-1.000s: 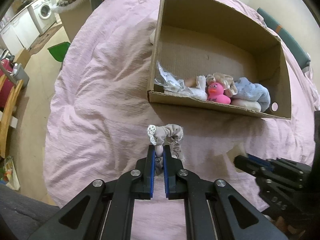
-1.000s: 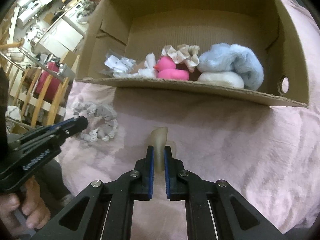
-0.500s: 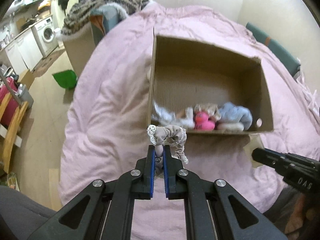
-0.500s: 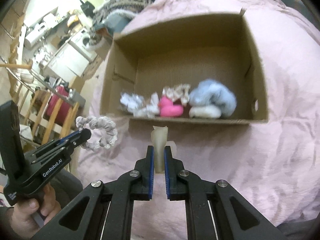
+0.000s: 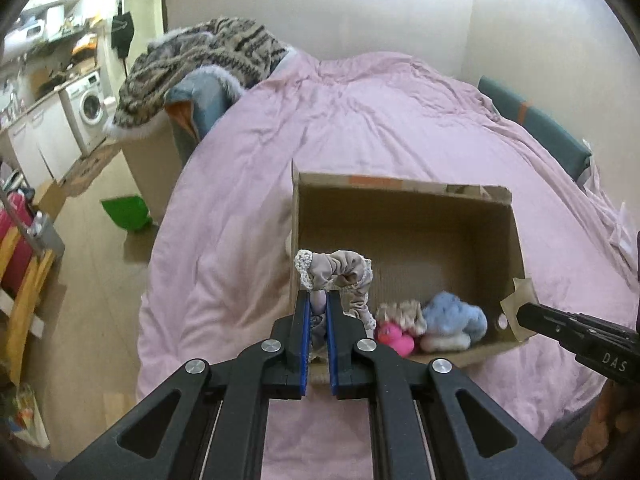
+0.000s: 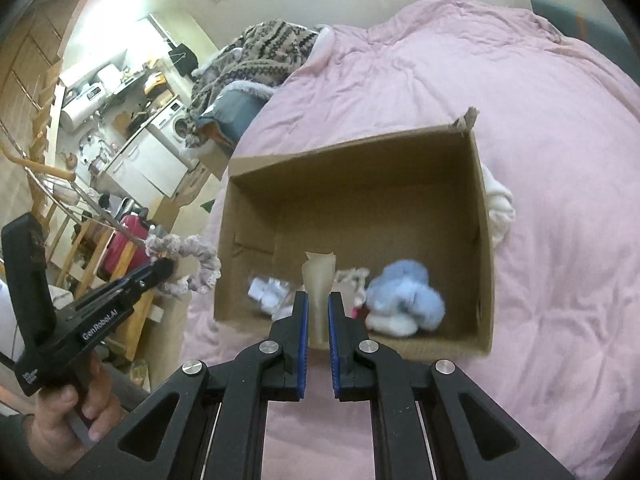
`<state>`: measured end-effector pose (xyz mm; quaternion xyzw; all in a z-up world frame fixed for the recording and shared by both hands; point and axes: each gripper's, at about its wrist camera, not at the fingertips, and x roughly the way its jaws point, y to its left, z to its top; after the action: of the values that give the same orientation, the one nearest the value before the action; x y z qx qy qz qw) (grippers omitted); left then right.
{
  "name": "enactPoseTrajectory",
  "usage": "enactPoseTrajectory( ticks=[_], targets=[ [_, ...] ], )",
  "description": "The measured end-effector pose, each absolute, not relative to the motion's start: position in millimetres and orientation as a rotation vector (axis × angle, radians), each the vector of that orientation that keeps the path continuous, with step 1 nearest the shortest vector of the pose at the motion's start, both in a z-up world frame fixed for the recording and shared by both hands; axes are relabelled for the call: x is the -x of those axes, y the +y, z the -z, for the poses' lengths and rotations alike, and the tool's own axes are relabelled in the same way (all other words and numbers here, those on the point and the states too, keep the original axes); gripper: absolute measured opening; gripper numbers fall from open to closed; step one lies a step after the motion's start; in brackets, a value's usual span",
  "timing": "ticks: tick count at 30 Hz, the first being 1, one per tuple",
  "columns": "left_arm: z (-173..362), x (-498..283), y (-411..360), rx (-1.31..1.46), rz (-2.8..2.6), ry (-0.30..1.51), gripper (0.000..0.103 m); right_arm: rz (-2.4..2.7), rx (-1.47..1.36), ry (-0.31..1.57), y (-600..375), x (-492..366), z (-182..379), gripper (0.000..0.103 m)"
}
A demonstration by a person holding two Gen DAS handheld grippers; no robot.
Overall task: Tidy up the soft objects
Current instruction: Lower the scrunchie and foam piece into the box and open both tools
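My left gripper [image 5: 316, 300] is shut on a grey lace-trimmed scrunchie [image 5: 334, 276] and holds it in the air at the near left corner of the open cardboard box [image 5: 400, 192]. It also shows in the right wrist view [image 6: 188, 264]. My right gripper [image 6: 316, 304] is shut on a beige soft piece [image 6: 319, 280], raised over the box's near wall [image 6: 440, 346]. Inside the box lie a pink duck [image 5: 394, 334], a blue fluffy item [image 5: 454, 316], a cream scrunchie [image 5: 400, 310] and a clear wrapper [image 6: 266, 292].
The box sits on a bed with a pink duvet [image 5: 360, 112]. A white cloth [image 6: 500, 208] lies beside the box's right wall. A patterned blanket [image 5: 200, 52] is heaped at the far left. The floor, a green dustpan [image 5: 126, 212] and wooden chairs [image 6: 80, 248] lie left.
Both grippers have risen and tilted up with their items still held, so the box now looks smaller and lower. The left gripper's scrunchie now overlaps the box's near left corner.
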<state>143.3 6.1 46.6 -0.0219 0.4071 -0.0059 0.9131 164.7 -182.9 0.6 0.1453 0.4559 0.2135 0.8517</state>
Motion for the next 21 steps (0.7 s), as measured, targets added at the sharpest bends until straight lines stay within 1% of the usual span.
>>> enactPoseTrajectory(
  ticks=[5,8,10,13,21],
  targets=[
    [-38.7,-163.5,0.4,0.026,0.037,0.825,0.007,-0.440,-0.330,0.947,-188.6,-181.2,6.0,0.011],
    [-15.8,-172.1,5.7,0.133,0.089,0.877,0.007,-0.431,-0.379,0.962,-191.4,-183.8,20.1,0.011],
    [-0.2,-171.9,5.6,0.116,0.091,0.861,0.007,-0.412,-0.385,0.971,-192.3,-184.8,32.0,0.011],
    [18.7,-178.7,7.1,0.116,0.066,0.914,0.007,-0.384,-0.412,1.014,-195.2,-191.4,46.8,0.011],
    [28.7,-182.9,9.1,0.130,0.060,0.929,0.007,-0.337,-0.444,1.034,-203.5,-198.1,56.3,0.011]
  ],
)
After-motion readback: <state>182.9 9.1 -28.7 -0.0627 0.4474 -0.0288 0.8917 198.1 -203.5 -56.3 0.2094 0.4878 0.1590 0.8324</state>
